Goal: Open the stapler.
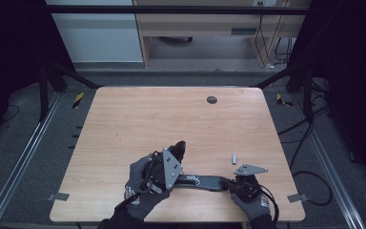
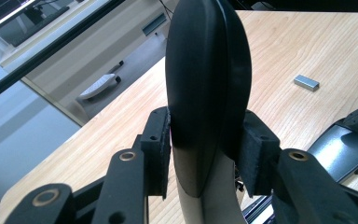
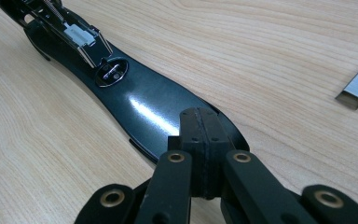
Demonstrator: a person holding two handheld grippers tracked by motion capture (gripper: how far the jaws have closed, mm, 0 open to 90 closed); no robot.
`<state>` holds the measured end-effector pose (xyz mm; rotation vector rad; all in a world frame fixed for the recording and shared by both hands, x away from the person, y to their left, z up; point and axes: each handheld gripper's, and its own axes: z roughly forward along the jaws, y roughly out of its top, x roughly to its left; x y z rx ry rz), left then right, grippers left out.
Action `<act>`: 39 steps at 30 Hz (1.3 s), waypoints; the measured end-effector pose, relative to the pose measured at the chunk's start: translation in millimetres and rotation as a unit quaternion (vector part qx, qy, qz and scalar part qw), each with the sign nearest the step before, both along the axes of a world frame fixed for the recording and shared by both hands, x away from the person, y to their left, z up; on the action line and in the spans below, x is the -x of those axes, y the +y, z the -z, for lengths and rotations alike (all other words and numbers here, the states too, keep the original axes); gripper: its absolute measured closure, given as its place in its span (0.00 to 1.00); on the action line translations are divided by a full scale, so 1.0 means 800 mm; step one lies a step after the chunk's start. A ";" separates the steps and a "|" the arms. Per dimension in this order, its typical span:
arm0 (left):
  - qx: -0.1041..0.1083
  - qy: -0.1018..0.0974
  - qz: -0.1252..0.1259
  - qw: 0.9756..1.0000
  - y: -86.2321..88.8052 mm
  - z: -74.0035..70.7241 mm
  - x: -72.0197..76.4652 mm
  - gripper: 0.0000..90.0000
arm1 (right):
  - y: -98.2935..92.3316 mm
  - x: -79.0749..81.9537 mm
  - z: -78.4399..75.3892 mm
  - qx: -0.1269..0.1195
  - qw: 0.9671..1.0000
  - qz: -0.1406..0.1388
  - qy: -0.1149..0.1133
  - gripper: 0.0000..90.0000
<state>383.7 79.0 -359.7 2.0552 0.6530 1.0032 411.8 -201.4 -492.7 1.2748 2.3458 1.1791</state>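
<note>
Two grippers were busy on one opened-up stapler near the front edge of the wooden table (image 1: pixel 124 119), so it looked like a staple reload, though that's just my guess. Biggest thing first: the stapler's black base (image 3: pixel 144 109) lay flat on the wood, stretching between the two hands, with the metal staple channel (image 3: pixel 77 35) exposed at its far end. The stapler's top cover (image 2: pixel 207 79) was swung up and tilted, and the left gripper (image 1: pixel 171 164) had its jaws clamped on either side of it, holding it open. The right gripper (image 3: pixel 200 156) had its jaws pinched fully together and pressed down on the near end of the base, apparently pinning it rather than grasping it. Smallest bit: a silver strip of staples (image 2: pixel 306 82) sat loose on the table just beyond the right gripper. Next move probably called for the right one to let go, open up and pick that strip cleanly, which is fiddly since it's thin and flat.
</note>
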 end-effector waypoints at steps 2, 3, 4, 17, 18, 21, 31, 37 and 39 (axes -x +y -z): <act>0.003 0.001 -0.006 1.000 0.003 -0.001 0.000 0.66 | 0.000 0.000 0.000 0.001 1.000 0.000 0.000 1.00; 0.006 0.002 -0.007 1.000 0.006 -0.002 0.000 0.66 | 0.000 0.000 0.000 0.001 1.000 0.000 0.000 1.00; 0.009 0.003 -0.009 1.000 0.008 -0.002 -0.001 0.66 | 0.000 0.000 0.000 0.000 1.000 0.000 0.001 1.00; 0.045 0.015 -0.026 0.999 0.036 -0.005 -0.002 0.65 | 0.000 0.000 0.000 0.000 1.000 -0.001 0.000 1.00; 0.047 0.017 -0.027 0.998 0.038 -0.006 -0.002 0.65 | 0.000 0.000 0.000 0.000 1.000 0.001 0.001 1.00; 0.053 0.019 -0.031 0.998 0.042 -0.006 -0.002 0.65 | 0.000 0.000 0.000 0.000 1.000 0.000 0.001 1.00; 0.065 0.020 -0.038 0.997 0.055 -0.005 -0.003 0.65 | 0.001 0.001 0.000 0.002 1.000 0.000 0.000 1.00; 0.073 0.024 -0.044 0.996 0.066 -0.005 -0.003 0.64 | 0.001 0.001 0.000 0.004 1.000 0.000 -0.001 1.00; 0.074 0.025 -0.045 0.996 0.069 -0.004 -0.003 0.64 | 0.001 0.001 0.000 0.003 1.000 0.001 -0.001 1.00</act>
